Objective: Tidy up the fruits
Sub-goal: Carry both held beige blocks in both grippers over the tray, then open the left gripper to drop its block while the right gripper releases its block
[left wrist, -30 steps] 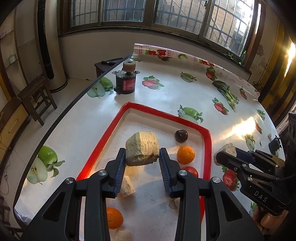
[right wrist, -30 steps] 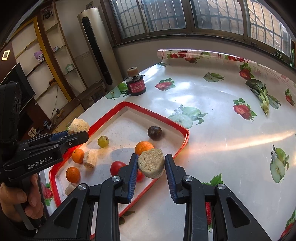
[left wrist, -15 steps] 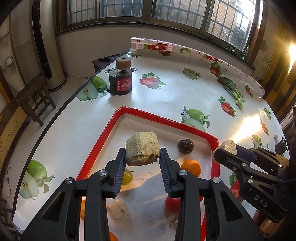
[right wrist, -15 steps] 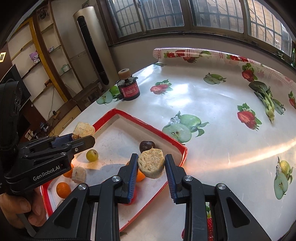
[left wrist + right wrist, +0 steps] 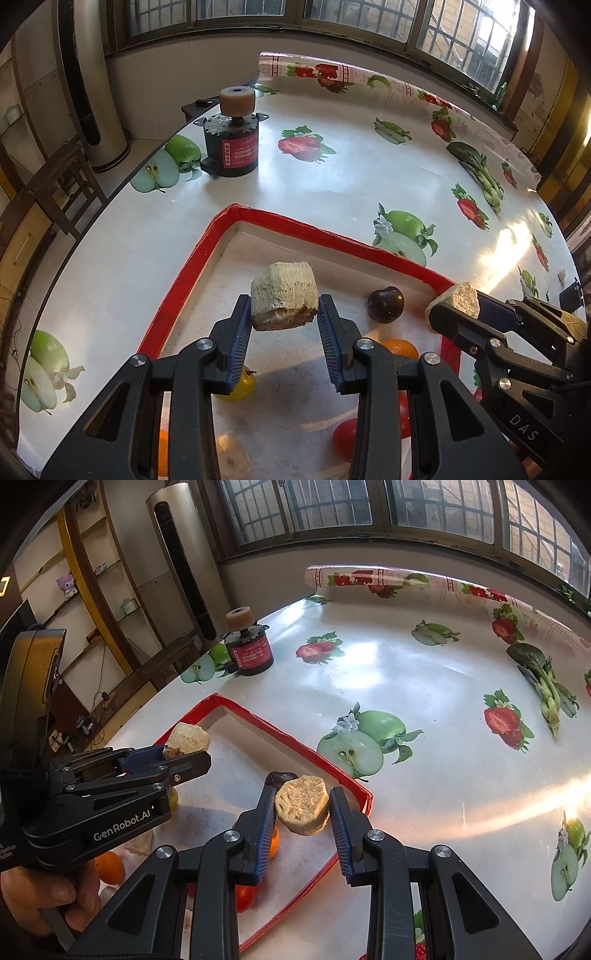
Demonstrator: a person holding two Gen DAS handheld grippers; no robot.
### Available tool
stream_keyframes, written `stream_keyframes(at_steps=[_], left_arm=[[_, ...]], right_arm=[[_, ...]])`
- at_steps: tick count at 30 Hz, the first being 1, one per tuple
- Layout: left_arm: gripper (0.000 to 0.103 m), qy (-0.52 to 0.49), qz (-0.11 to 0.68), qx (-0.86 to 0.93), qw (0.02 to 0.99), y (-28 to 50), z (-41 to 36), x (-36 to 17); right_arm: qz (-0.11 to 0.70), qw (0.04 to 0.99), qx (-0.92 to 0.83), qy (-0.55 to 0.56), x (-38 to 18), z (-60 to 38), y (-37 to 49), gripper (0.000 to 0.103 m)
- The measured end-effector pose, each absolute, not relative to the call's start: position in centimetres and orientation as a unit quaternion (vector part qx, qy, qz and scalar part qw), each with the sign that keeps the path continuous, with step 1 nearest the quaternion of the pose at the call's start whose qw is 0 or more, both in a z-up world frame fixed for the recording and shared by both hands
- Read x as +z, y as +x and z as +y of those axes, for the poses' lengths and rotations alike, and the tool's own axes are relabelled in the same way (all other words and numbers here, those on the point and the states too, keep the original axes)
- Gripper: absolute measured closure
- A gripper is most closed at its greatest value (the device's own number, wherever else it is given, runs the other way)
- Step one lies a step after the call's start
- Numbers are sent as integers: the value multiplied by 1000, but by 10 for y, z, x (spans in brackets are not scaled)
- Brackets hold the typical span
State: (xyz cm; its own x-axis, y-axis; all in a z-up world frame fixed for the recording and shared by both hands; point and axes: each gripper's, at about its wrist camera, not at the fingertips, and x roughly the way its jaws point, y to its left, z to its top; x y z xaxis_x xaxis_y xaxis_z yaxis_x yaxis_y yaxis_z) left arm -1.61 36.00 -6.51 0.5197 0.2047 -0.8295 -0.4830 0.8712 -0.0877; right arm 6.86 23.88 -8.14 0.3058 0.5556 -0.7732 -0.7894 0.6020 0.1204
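My left gripper [image 5: 284, 319] is shut on a pale, ribbed, greenish-beige chunk [image 5: 283, 295], held above the far part of the red-rimmed tray [image 5: 295, 225]. To its right, my right gripper [image 5: 452, 308] pinches a second pale chunk [image 5: 458, 293] over the tray's right rim. In the right wrist view that gripper [image 5: 302, 810] grips the fibrous chunk [image 5: 302, 803] above the tray's [image 5: 291, 736] right corner, with the left gripper [image 5: 186, 758] and its chunk [image 5: 186, 738] at the left. In the tray lie a dark plum [image 5: 385, 304], an orange [image 5: 400, 347], a yellow-green fruit [image 5: 242, 386] and a tomato [image 5: 345, 439].
A black motor with a red label [image 5: 232, 146] stands on the fruit-print tablecloth beyond the tray, near the table's left edge. Another pale chunk [image 5: 231, 456] and an orange [image 5: 109, 866] lie at the tray's near end. A hand [image 5: 40, 897] holds the left gripper's handle.
Both grippers have moved forward and a little lower with their chunks, toward the tray's far end. The fruits have slid down in both views. The grips are unchanged.
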Motion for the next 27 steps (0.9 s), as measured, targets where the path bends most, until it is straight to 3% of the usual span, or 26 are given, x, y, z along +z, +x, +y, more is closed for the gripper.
stream_keyframes(at_steps=[27], left_arm=[[67,-157,472,198,845,-12,361,-89]], right_arm=[[429,782,431,-136,-101,240,76,71]])
